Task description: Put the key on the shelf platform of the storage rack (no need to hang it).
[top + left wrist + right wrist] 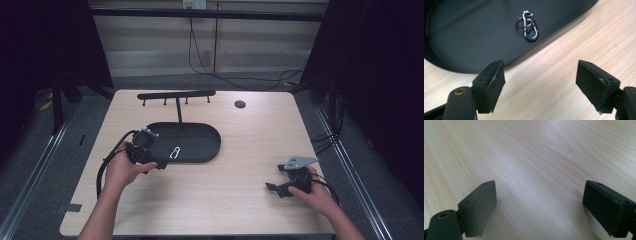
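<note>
Carabiner clip with key ring lies flat on black oval tray, near tray's 6 o'clock edge. Likely light, stiff, slippery metal; pinch across long body. Left gripper at tray's 7 o'clock, jaws apart, empty. Right gripper over bare table, jaws apart.

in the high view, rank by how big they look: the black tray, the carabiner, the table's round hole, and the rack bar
Largest to smallest, as seen in the high view:
1. black tray
2. rack bar, long but thin, and farther from the camera, so less sure
3. round hole and carabiner, too alike to rank
</note>
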`<state>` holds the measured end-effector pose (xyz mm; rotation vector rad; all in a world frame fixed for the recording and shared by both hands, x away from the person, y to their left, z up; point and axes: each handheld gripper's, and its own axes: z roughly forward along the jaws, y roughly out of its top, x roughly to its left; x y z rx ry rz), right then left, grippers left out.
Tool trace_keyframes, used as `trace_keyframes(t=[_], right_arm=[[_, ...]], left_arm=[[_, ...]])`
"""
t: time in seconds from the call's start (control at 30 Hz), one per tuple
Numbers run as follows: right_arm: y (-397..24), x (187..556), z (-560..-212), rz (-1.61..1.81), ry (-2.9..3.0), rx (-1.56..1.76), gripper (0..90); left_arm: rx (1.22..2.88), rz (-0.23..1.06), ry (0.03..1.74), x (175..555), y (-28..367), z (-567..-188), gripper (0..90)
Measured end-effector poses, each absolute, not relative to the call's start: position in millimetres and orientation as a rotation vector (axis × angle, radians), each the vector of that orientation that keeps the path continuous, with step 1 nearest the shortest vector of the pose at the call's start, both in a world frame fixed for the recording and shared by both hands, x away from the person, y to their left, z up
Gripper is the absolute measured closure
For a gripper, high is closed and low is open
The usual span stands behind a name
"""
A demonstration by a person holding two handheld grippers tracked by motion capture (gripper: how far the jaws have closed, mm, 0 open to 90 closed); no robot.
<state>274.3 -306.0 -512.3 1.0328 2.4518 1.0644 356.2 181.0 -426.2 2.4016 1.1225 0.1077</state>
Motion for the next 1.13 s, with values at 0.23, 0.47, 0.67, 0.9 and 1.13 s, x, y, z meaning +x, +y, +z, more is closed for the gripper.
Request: trace_keyframes(t=[0.23, 0.47, 0.67, 0.9, 1.13], right_arm=[[-306.0, 274.3, -512.3, 1.065, 2.452, 1.033, 11.5], [-306.0, 274.4, -512.3, 1.065, 2.452, 1.031, 11.5], [-306.0, 274.3, -512.3, 1.065, 2.452, 1.032, 11.5], [-306.0, 274.3, -512.3, 1.065, 2.452, 1.032, 11.5], [-306.0, 274.4, -512.4, 1.065, 2.452, 1.031, 11.5]], left_arm=[[2.407, 0.108, 1.126, 348.6, 185.8, -433.0, 23.8], [2.409, 0.101, 1.129, 342.0, 190.7, -441.7, 24.2], [2.413, 0.098, 1.137, 336.9, 194.9, -450.3, 24.4], [2.422, 0.081, 1.130, 328.9, 197.5, -458.3, 24.7], [2.444, 0.077, 1.135, 325.6, 196.1, -466.9, 25.5]])
